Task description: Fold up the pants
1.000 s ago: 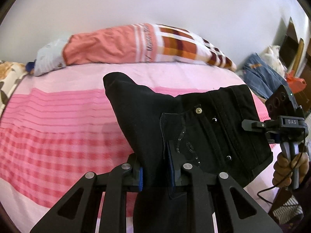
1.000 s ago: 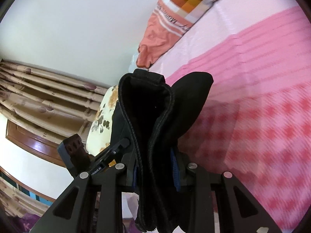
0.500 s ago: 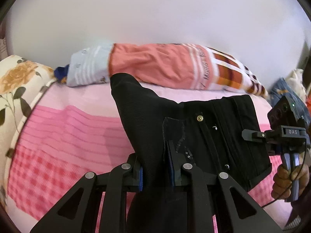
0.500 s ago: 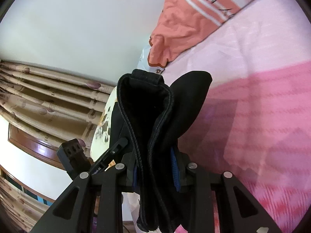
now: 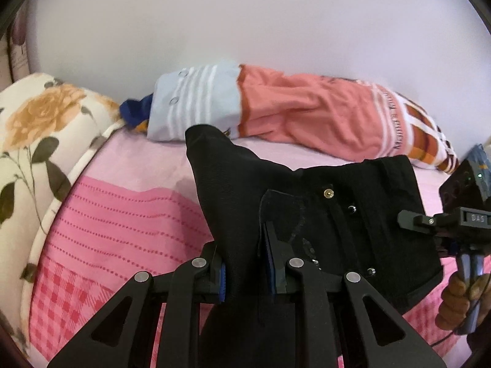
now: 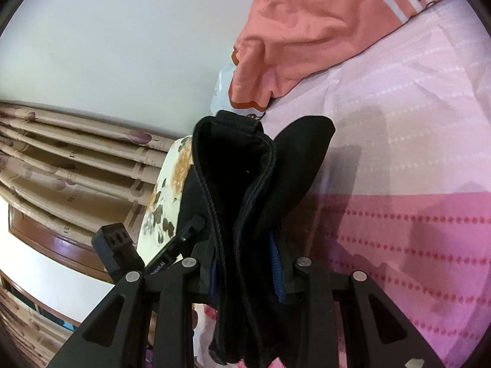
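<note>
Left wrist view, grip: we see the left gripper (image 5: 245, 273) at lower centre, its blue pads pinching a bunched edge of the black pants (image 5: 322, 214) near the waistband.
Left wrist view, pants: they hang in the air across the centre and right of the frame, fly buttons facing us, above the pink bedspread (image 5: 122, 230).
Left wrist view, other hand: at the right edge a hand (image 5: 460, 291) holds the right gripper's handle just beside the waistband's far corner; its fingers are hidden behind the cloth here.
Left wrist view, surroundings: a rolled orange-and-blue bolster (image 5: 291, 116) lies along the wall at upper centre; a floral cushion (image 5: 40, 128) fills the left.

Right wrist view, grip: the right gripper (image 6: 245, 276) at lower centre is clamped on a thick stack of pants (image 6: 245, 190) layers, which stand up between the pads.
Right wrist view, surroundings: bedspread (image 6: 399, 214) on the right, bolster (image 6: 307, 30) at top, curtain (image 6: 76, 168) on the left.

Risk, slip: the thick fold in the right grip could, we judge, shed an inner layer if the cloth is tugged taut.
Risk, landing: set down too close to the bolster, the waistband could ride up on it and crease.
Risk, uneven lay: if one hand lowers first, the legs may bunch underneath.
</note>
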A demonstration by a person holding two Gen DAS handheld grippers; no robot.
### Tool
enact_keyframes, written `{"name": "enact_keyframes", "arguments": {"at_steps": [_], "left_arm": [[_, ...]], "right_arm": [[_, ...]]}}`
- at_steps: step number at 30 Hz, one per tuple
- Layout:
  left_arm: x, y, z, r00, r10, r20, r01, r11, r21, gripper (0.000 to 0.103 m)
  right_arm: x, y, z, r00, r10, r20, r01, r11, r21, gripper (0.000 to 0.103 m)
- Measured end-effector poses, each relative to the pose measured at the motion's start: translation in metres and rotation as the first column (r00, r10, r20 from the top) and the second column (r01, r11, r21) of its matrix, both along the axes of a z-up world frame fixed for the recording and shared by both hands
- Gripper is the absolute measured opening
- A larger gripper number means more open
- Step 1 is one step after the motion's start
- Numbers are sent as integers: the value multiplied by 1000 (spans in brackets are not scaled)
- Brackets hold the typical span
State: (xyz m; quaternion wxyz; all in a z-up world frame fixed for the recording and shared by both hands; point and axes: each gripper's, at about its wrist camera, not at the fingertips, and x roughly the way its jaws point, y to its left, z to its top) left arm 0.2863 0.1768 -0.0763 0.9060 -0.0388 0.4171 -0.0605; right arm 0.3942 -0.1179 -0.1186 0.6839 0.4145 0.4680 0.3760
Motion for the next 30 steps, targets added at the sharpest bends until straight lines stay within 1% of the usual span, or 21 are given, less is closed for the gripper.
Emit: {"name": "enact_keyframes", "arguments": {"at_steps": [2,5,7,9,10,11,12,13,14,16,17,18,20,22,24,25,26,27,30], "left_arm": [[1,5,-9,1000,7,-13,-7,1000,-2,20],[0,7,-19,1000,3,-10,-3,1000,13,21],[0,8,-22,1000,3,-6,-3,1000,27,24],[1,8,-25,1000,15,-2,-15,999,50,34],[0,9,-27,1000,19,3,-19,998,54,35],[-1,9,-28,1000,26,10,-26,998,61,41],[-3,9,-29,999,38,16,-39,996,75,48],[-5,10,-29,998,55,22,-56,994,90,51],[-9,11,-29,996,75,38,-79,991,108,55],[-17,13,-25,994,89,70,-96,989,116,58],[-22,13,-22,991,95,90,-105,988,117,63],[-27,14,-19,988,105,112,-119,985,122,72],[-38,12,-12,982,115,150,-134,984,121,76],[-46,10,-6,976,123,177,-146,982,121,77],[-54,7,-1,971,141,195,-168,977,130,79],[-57,5,2,969,147,199,-175,976,131,79],[-60,4,5,967,154,204,-182,975,128,79],[-64,3,8,964,158,213,-186,975,120,79],[-75,-1,18,960,149,235,-177,979,104,80]], "right_arm": [[0,-2,-3,1000,-3,-3,3,1000,-8,27],[-3,-7,-8,1000,-16,-15,15,1000,-12,27],[-6,-9,-10,1000,-21,-17,20,999,-32,27],[-7,-12,-15,999,-33,-30,32,998,-50,27],[-7,-13,-18,999,-40,-35,39,998,-53,27],[-8,-15,-20,998,-45,-34,43,997,-57,27],[-9,-16,-20,998,-51,-27,49,996,-76,29],[-10,-16,-18,998,-59,-16,57,992,-108,31],[-13,-18,-15,998,-71,1,70,988,-139,33],[-23,-23,-3,993,-111,45,117,976,-182,33],[-31,-24,7,988,-127,89,144,964,-221,33],[-39,-23,16,982,-132,134,163,952,-260,33],[-57,-19,40,963,-129,236,200,930,-308,33],[-73,-11,60,945,-106,310,223,902,-370,41],[-88,0,77,921,-85,381,257,866,-428,69],[-95,4,82,911,-81,405,273,854,-443,75],[-102,8,87,902,-79,424,288,843,-454,84],[-109,13,90,895,-74,440,298,833,-467,90],[-123,27,92,885,-49,462,309,804,-508,92]]}}
